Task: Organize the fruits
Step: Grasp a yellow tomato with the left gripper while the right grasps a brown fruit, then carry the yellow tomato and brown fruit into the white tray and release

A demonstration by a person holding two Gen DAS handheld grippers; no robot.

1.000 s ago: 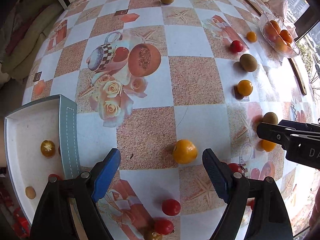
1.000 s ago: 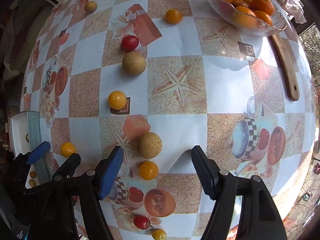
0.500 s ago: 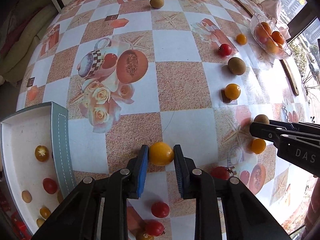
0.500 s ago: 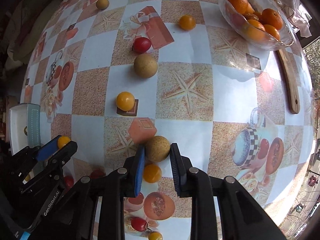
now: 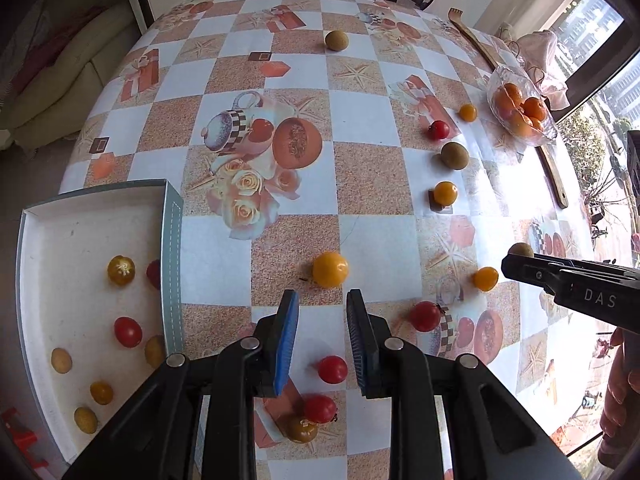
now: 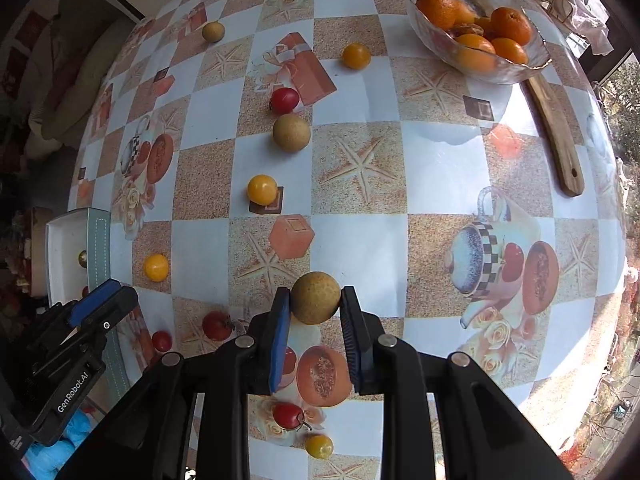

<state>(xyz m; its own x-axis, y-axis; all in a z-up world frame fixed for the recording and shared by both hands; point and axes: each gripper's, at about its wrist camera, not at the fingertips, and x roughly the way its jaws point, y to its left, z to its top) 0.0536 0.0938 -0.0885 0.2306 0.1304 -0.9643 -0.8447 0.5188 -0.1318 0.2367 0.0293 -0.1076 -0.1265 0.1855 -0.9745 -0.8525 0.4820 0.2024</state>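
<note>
Fruits lie all over the table [image 5: 360, 184], and some already sit in the white tray [image 5: 72, 248] on the left. The right gripper [image 6: 314, 320] squeezes a round tan fruit [image 6: 315, 297] between its two pads, one on each side at the fat middle. It looks small, light and firm with a rough skin, so it should not slip much. The left gripper [image 5: 322, 320] has its fingers close together with nothing between them. A yellow tomato [image 5: 330, 269] sits on the table just past its tips, not touching. That one looks smooth, shiny and soft, so it may roll or squash. Grab it gently across its middle
</note>
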